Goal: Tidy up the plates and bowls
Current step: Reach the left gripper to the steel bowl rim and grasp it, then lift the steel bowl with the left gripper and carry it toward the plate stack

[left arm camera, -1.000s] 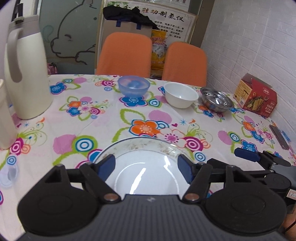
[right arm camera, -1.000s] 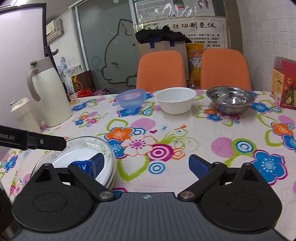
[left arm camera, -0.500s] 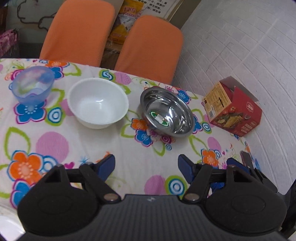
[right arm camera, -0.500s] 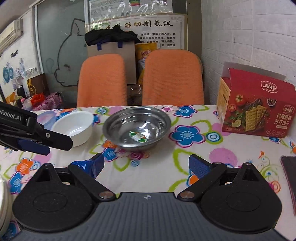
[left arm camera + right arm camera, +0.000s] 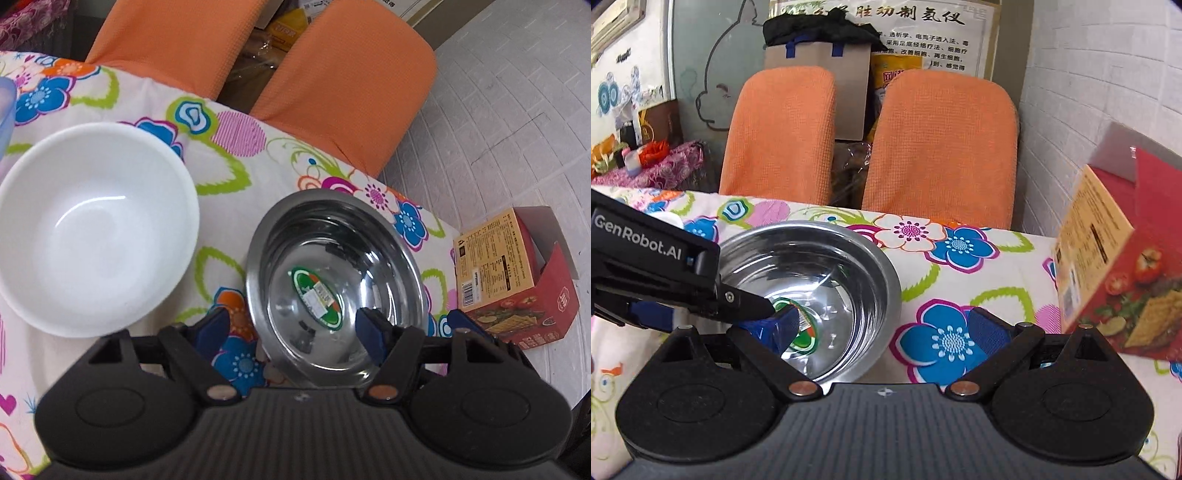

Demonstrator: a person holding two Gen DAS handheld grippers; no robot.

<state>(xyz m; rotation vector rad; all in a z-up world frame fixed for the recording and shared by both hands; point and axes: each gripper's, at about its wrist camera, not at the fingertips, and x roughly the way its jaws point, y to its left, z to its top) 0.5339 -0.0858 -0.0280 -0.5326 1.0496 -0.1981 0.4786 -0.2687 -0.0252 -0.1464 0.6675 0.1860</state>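
The shiny metal bowl [image 5: 334, 284] sits on the worktop [image 5: 229, 177] beside the white bowl [image 5: 92, 229]. My left gripper [image 5: 291, 332] and right gripper [image 5: 882, 328] are both wide open, holding nothing. It looks light, hard and slippery, so I'd pinch its thin rim.

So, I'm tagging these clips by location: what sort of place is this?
Probably a dining table in a home or small office break room: a floral tablecloth with a white bowl and steel bowl, two orange chairs pushed in, and a Chinese wall poster.
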